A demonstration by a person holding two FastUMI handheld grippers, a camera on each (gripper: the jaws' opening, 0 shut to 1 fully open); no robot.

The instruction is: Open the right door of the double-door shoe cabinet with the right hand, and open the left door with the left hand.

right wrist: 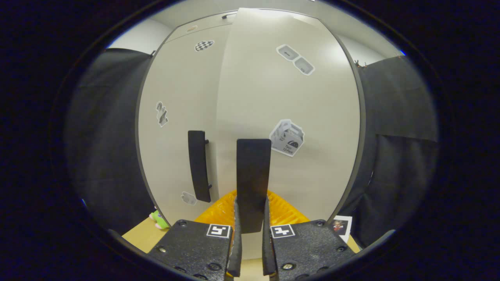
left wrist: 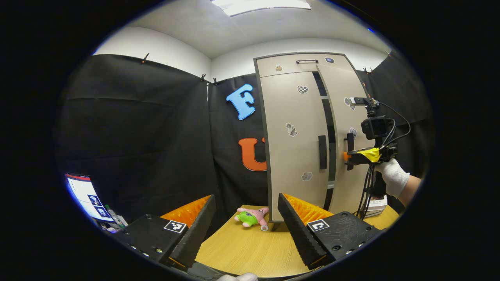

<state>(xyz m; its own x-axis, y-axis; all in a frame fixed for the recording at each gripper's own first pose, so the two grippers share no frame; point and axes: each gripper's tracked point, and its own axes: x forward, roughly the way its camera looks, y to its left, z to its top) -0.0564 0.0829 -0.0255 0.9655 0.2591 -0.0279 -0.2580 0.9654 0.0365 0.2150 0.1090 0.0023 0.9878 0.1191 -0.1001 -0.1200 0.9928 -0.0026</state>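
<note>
Right gripper [right wrist: 250, 242] nearest the lens in the right gripper view: both fingers pressed on the right door handle [right wrist: 253, 183], narrow grip, black bar upright between the pads

Right door [right wrist: 289, 117] swung partly out from the cabinet face; seen from the left gripper view as a dark gap between right door [left wrist: 341, 117] and left door [left wrist: 293, 148], wider toward the top. Same gripper seen farther off in the left gripper view [left wrist: 347, 156], clamped at the handle, gloved hand [left wrist: 390, 177] behind it, cables hanging down

Left gripper [left wrist: 246, 230] fingers spread wide, holding nothing, hovering over the wooden table [left wrist: 250, 253], well apart from the cabinet [left wrist: 297, 64]. Left door handle [left wrist: 322, 152] untouched, left door flat and closed by the look of it. Left door handle also visible in the right gripper view [right wrist: 199, 166], just beside the gripped one

Other items: plush toy [left wrist: 252, 216] lying on the table near the cabinet's foot; screen [left wrist: 88, 197] at far left edge; stickers scattered on both doors

Progress, as judged: first half under way, not finished — right door cracked open only a part of its swing, more pull outward needed. Second half not begun — left gripper yet to reach the left handle, close on it, swing that door out. Roughly a quarter done at a guess
</note>
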